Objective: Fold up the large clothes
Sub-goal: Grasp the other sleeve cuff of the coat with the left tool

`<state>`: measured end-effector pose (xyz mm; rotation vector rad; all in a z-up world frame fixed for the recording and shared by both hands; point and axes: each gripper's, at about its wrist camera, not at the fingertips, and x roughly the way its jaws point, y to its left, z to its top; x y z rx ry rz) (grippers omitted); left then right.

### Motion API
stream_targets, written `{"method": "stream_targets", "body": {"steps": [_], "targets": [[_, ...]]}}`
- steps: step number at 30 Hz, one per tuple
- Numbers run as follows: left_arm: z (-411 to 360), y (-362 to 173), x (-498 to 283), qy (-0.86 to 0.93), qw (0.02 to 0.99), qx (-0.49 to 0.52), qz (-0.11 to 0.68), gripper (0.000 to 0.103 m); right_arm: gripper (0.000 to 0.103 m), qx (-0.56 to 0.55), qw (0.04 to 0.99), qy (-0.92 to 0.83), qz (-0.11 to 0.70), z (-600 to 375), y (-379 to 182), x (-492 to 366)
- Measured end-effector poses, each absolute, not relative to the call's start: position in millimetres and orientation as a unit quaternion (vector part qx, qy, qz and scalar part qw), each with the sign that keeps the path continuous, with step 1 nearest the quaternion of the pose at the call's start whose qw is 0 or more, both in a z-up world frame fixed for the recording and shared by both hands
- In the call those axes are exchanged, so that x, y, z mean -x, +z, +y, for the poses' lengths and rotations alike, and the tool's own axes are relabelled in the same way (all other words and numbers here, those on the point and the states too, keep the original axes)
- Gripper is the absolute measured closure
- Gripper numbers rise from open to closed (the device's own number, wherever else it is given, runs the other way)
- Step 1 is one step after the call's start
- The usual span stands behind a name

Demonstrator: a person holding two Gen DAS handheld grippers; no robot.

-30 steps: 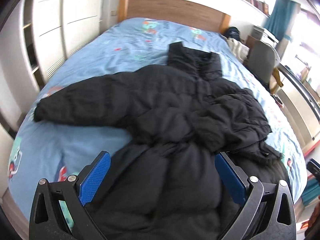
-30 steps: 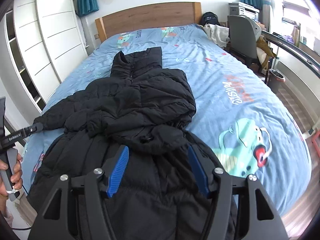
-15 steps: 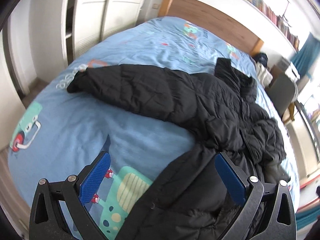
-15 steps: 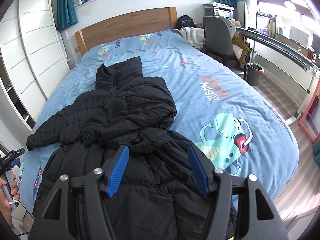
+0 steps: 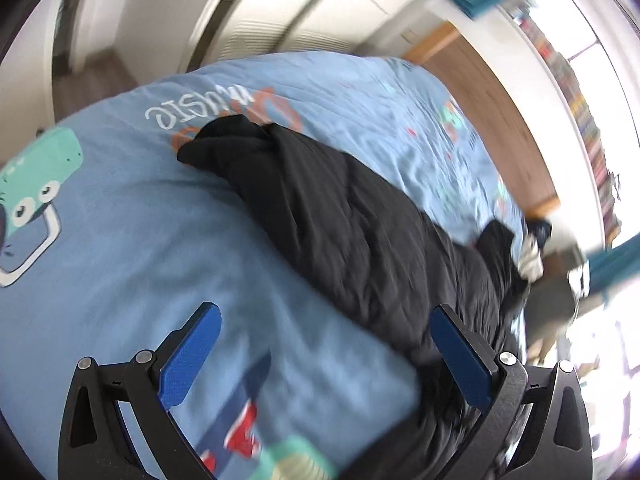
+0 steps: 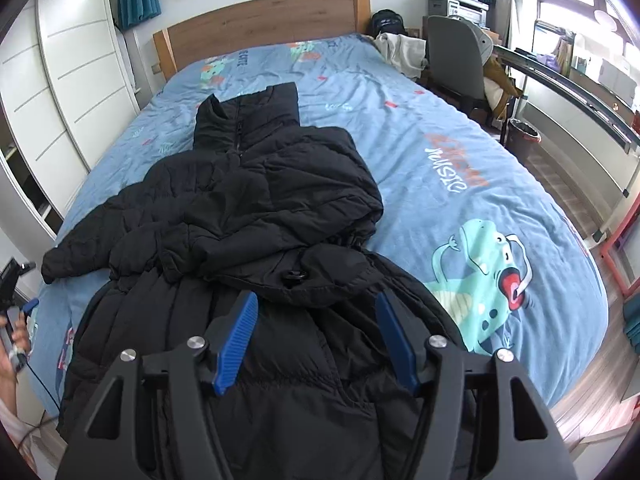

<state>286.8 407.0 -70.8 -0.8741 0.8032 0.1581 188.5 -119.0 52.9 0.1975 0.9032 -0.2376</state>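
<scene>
Left tool (image 5: 320, 344) now beside jacket sleeve (image 5: 320, 204)

the blue bedspread (image 6: 460, 128) carries white lettering reading "music" (image 6: 446, 168) over larger orange letters too distorted to read. the same word (image 5: 192, 110) shows upside down in the left wrist view. small print near the headboard appears to read "cute" (image 6: 242, 59), though it is tiny
</scene>
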Motion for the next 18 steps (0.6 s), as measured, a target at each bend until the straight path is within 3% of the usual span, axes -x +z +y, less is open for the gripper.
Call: {"method": "stream_targets", "body": {"steps": [10,15,18], "targets": [[459,-126,-344,0.104,0.765,0.529,0.352,0.003,0.043,-0.085,0.869,-0.151,0.463,-141,32,-199],[465,-145,-356,0.105,0.745,0.56,0.346,0.018,0.043,-0.089,0.86,-0.172,0.472,-157,24,-196],[464,-148,-358,0.099,0.743,0.568,0.341,0.036,0.043,-0.095,0.856,-0.178,0.477,-162,18,-194]]}}
